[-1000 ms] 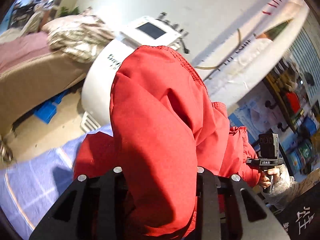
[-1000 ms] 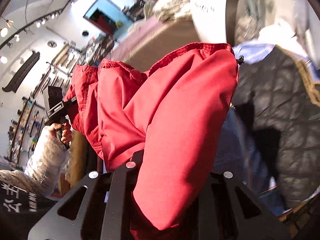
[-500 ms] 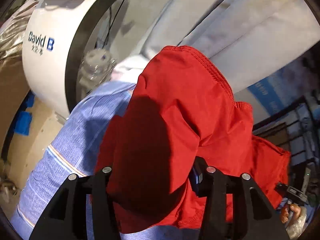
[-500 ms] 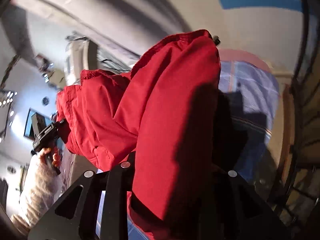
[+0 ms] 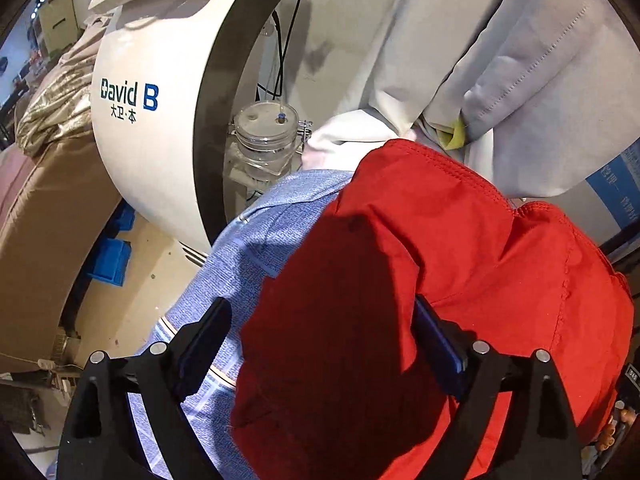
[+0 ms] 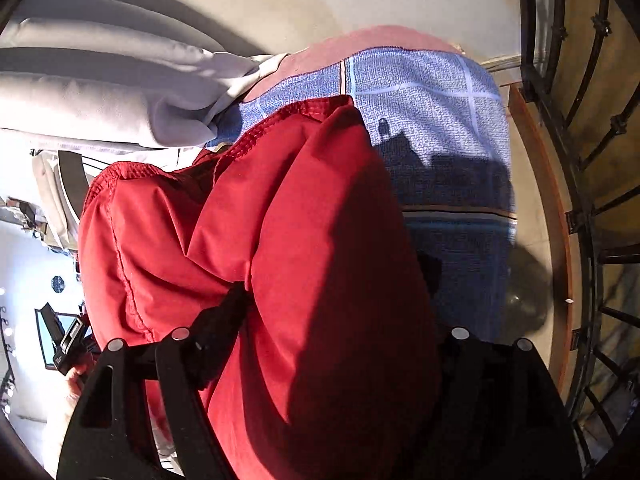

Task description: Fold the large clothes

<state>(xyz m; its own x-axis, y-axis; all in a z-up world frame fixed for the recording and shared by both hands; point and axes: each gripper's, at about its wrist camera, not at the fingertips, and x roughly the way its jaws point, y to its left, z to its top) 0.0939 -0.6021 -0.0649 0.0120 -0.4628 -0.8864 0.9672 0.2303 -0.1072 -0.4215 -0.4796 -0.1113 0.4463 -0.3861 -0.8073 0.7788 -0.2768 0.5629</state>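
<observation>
1. Since the earlier frames both grippers have dropped from pointing across the room to pointing down at the blue checked cloth [image 5: 256, 240]. The red garment [image 5: 440, 280] was hanging clamped then; now it lies bunched on that cloth.
2. Left gripper [image 5: 320, 340]: jaws were pinched tight on the red fabric, now they are opening. Fabric sits between them; the left finger [image 5: 204, 336] stands clear of it, while the right pad is at the fabric edge and contact is unclear.
3. Right gripper [image 6: 336, 292]: jaws are opening too, with red fabric still between them. Its fingers are mostly buried under the garment, so pad contact is hard to make out.
4. The red garment covers the near half of the blue cloth in both views; its stitched hem lies toward the cloth's far edge.
5. Hidden or cut off: the lower part of the garment runs out of frame, its shape is unreadable, and what lies under the blue cloth is not visible beyond a pink edge [image 6: 360, 44].
6. The person's hand [image 6: 74, 376] holding the other gripper is at the left edge of the right wrist view, partly cropped.
7. Writing: "David B" with small Chinese characters on the white round machine [image 5: 152, 120] beyond the blue cloth. A glass jar [image 5: 264, 140] stands beside it. The blue sign [image 5: 618, 188] on the right has unreadable text.
8. Pale grey fabric [image 5: 520, 80] hangs behind the cloth's far edge.
</observation>
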